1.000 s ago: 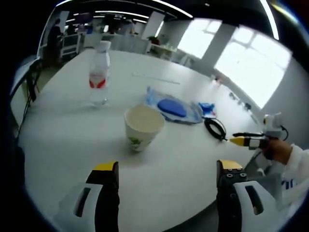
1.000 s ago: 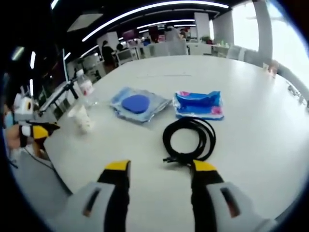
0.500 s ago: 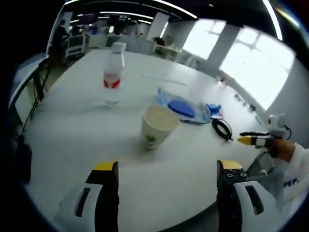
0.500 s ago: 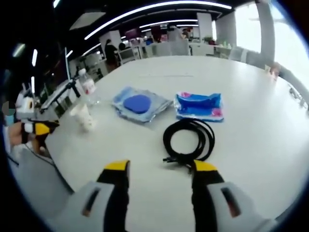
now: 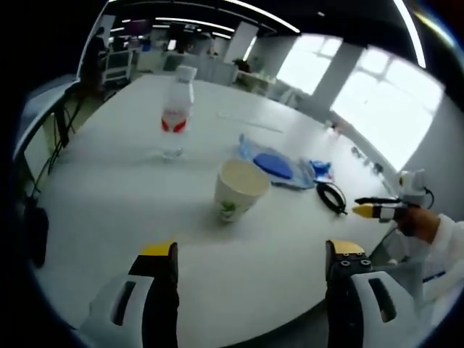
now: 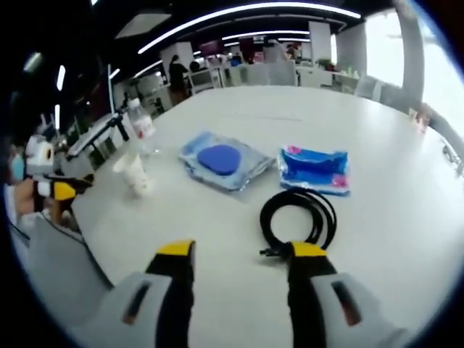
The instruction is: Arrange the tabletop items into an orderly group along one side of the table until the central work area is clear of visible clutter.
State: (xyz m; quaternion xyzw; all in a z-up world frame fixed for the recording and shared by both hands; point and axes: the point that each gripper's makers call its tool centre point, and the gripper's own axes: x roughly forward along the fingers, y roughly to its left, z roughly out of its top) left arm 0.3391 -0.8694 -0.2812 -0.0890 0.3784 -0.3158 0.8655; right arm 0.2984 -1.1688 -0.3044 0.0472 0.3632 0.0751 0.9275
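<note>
A white paper cup (image 5: pixel 239 188) stands on the white table (image 5: pixel 109 188) ahead of my open left gripper (image 5: pixel 250 255), with nothing between the jaws. Beyond it stand a clear water bottle (image 5: pixel 176 110) with a red label, a clear bag with a blue disc (image 5: pixel 274 164), a blue packet (image 5: pixel 319 170) and a coiled black cable (image 5: pixel 328 196). The right gripper (image 5: pixel 377 210) reaches in from the right edge. In the right gripper view, my open right gripper (image 6: pixel 241 255) hovers just short of the cable (image 6: pixel 299 220); the bag (image 6: pixel 221 159), packet (image 6: pixel 315 168), cup (image 6: pixel 135 174) and bottle (image 6: pixel 141 126) lie further off.
The table's near edge (image 6: pixel 87 232) curves along the left of the right gripper view, where a hand holds the left gripper (image 6: pixel 54 188). Office desks, chairs and people stand in the background (image 6: pixel 239 65). Bright windows (image 5: pixel 370 101) line the far wall.
Both views have shifted slightly with the hands. The cable sits a little nearer to the right jaws. Nothing on the table has moved.
</note>
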